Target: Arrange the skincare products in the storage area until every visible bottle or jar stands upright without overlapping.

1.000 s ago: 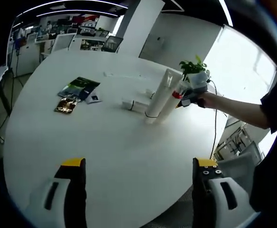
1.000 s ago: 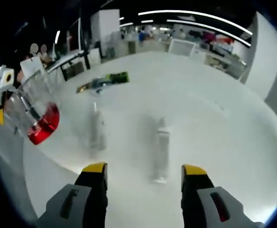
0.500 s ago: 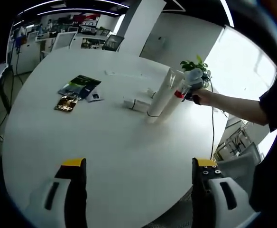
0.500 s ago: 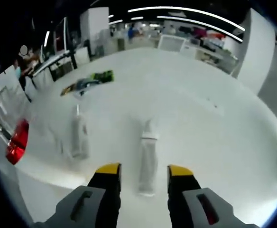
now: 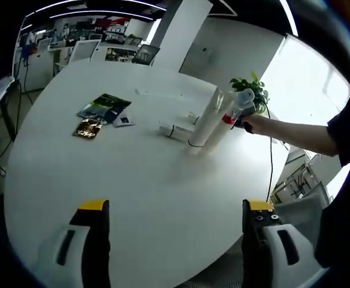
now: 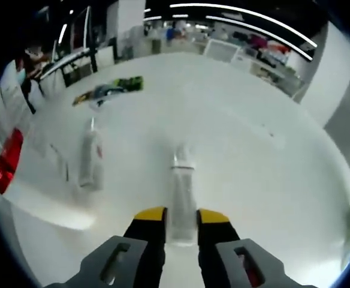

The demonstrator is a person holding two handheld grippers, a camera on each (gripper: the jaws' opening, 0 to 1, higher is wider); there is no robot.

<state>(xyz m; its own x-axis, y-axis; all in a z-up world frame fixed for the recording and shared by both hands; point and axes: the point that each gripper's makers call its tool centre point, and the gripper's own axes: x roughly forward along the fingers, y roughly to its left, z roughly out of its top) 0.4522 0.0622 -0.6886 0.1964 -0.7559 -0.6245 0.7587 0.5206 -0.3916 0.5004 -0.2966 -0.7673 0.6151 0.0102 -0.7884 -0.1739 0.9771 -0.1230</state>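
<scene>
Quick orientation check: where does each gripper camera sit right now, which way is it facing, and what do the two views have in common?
Left gripper view: rides the left gripper, jaws wide apart, low over the white table, facing two leaning white tubes, the person's forearm and the right gripper.
Right gripper view: rides the right gripper, looking down its jaws closed on one white tube; another tube lies left.
Shared: the table, the tubes, green packets.

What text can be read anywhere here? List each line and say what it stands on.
No text is readable in either view.
Green packet: print too small to read.
Brown packet: print too small.
White tube between the right gripper jaws: blurred, no legible label.
Second white tube: blurred, a reddish mark, unreadable.
</scene>
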